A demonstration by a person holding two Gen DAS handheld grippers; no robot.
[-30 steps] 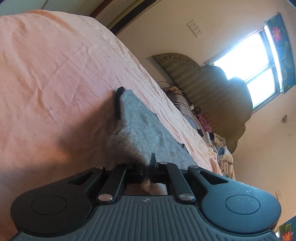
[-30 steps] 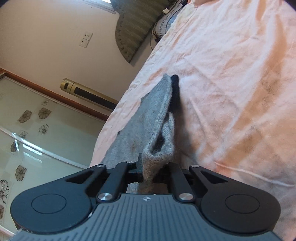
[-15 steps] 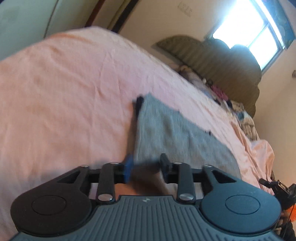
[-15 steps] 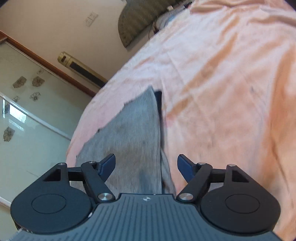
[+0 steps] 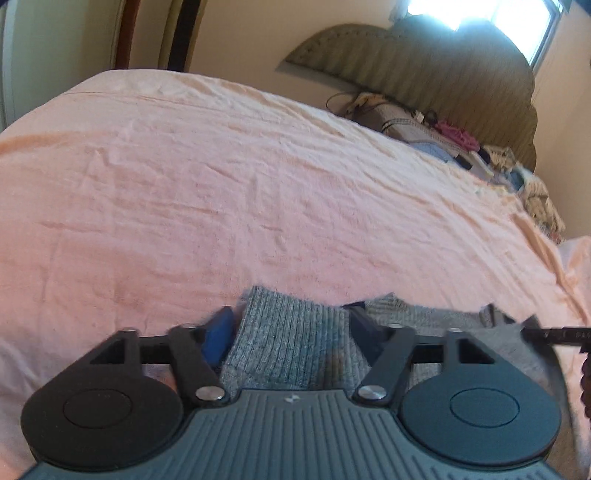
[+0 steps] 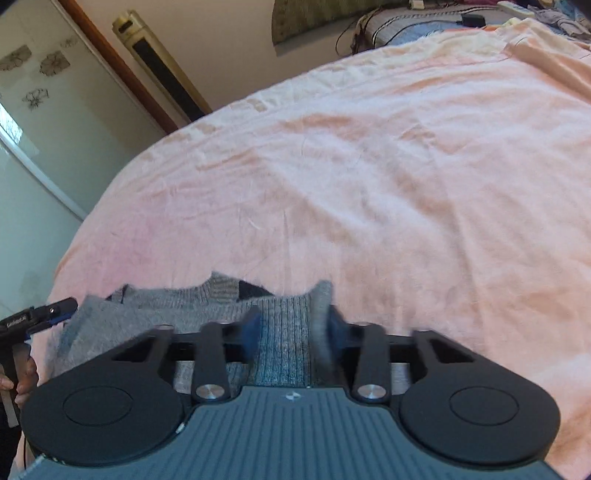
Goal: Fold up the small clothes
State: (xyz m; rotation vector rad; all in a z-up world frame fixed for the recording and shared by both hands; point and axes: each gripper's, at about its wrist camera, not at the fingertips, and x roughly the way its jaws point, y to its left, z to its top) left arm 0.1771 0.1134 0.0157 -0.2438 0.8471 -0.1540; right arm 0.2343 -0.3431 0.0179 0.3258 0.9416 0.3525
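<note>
So the grey knit garment is lying on the pink bedsheet right at the near edge of the bed, a bit rumpled, with ribbed cuffs or hems poking up toward the middle of the sheet. Both claws are angled down at it. The left claw has a ribbed bit of the knit sitting between its blue-padded fingers, and its jaws are closing on it; can't tell for sure whether the pads actually press yet. The right claw is also closing, narrower, with a ribbed strip of the same garment between its pads and a fold bunched against the right finger. From the right wrist view you can see the other claw's tip off to the left, with a bit of hand under it. Beyond that it's just wrinkled sheet, a padded olive headboard, clutter piled along the head of the bed, a bright window, and a glass door with flower decals.
</note>
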